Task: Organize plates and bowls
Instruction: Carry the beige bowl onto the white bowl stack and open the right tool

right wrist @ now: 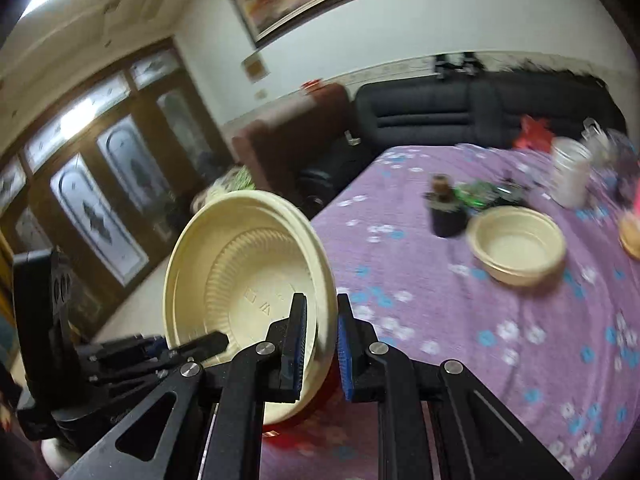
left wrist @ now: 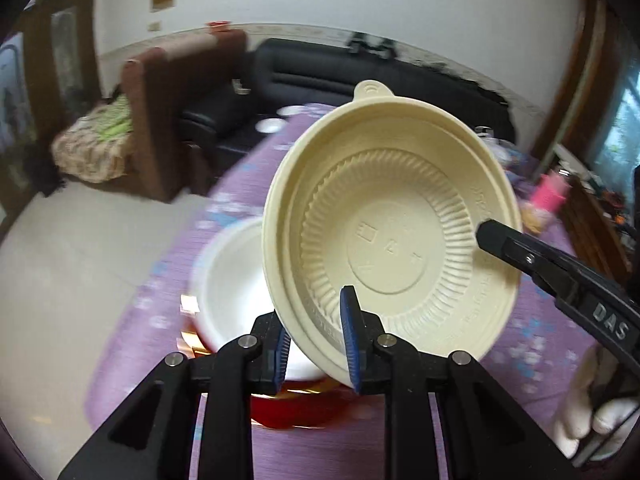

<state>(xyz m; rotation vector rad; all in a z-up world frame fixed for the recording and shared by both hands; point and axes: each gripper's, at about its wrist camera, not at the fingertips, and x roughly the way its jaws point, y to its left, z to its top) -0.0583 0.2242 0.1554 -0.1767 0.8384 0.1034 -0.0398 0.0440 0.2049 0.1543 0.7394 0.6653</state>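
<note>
Left wrist view: the left gripper (left wrist: 320, 344) clamps the lower rim of a tilted cream bowl (left wrist: 394, 236) held above a white bowl (left wrist: 236, 280), while the right gripper (right wrist: 320, 346) pinches its opposite rim. A second cream bowl (right wrist: 518, 246) sits on the purple tablecloth (right wrist: 460, 320) toward the table's far right corner.

I see a purple flowered tablecloth (right wrist: 460, 320) covering the table. At the far right stand a whitish jar (right wrist: 570, 172) and, nearer the middle, a dark cup (right wrist: 446, 216). Beyond the table's far edge sits a black sofa (right wrist: 460, 108), with a brown armchair (left wrist: 168, 92) to its left.
</note>
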